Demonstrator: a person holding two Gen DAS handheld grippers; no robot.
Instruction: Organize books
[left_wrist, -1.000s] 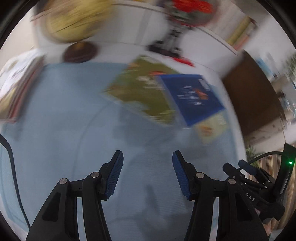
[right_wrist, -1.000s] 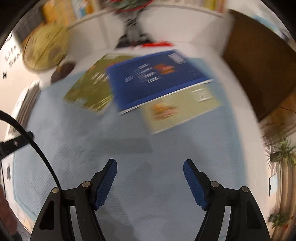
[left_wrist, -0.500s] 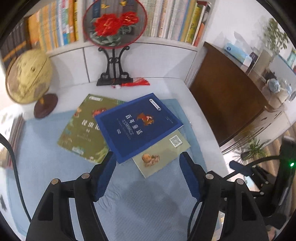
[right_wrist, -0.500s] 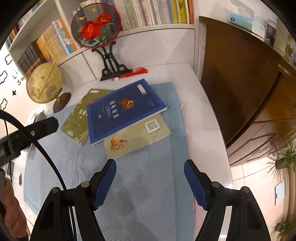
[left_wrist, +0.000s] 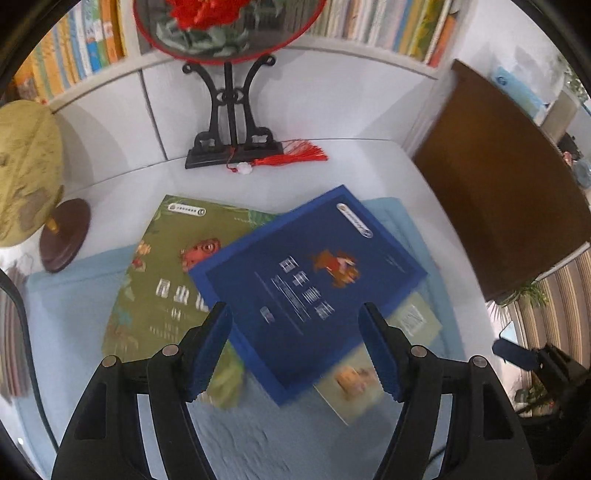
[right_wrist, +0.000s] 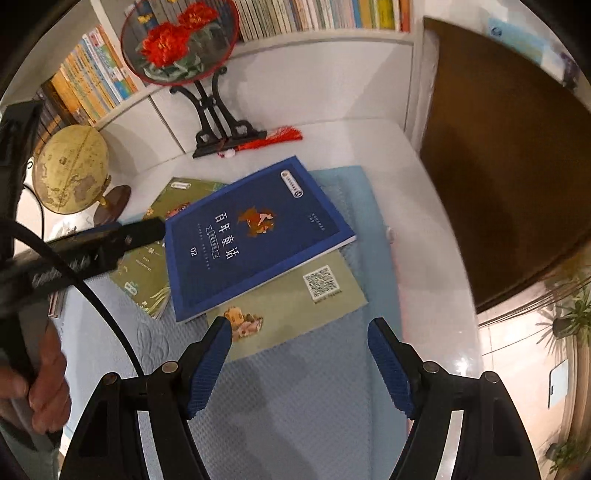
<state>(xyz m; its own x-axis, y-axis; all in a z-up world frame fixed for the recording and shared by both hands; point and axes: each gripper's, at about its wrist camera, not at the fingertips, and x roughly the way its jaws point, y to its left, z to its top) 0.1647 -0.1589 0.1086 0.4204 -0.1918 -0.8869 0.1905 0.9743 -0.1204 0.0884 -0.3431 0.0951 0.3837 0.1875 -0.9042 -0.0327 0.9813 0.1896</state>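
Note:
Three books lie overlapped on a light blue mat (right_wrist: 288, 398). A dark blue book (left_wrist: 306, 284) (right_wrist: 251, 236) lies on top. A green book (left_wrist: 159, 280) (right_wrist: 144, 273) sticks out under it on the left. A pale olive book (left_wrist: 369, 369) (right_wrist: 295, 306) with a QR code sticks out at its near right. My left gripper (left_wrist: 295, 343) is open and empty, hovering over the blue book's near edge. My right gripper (right_wrist: 299, 358) is open and empty, above the olive book's near edge. The left gripper's body (right_wrist: 85, 251) shows in the right wrist view.
A globe (left_wrist: 26, 173) (right_wrist: 70, 170) on a wooden base stands at the left. A round flower screen on a black stand (left_wrist: 231, 122) (right_wrist: 210, 110) with a red tassel stands behind the books. Bookshelves (right_wrist: 314, 14) fill the back wall. A brown cabinet (right_wrist: 509, 155) stands at the right.
Both grippers have moved forward toward the books, which now look larger and closer. The left gripper now hovers over the blue book. Both stay open.

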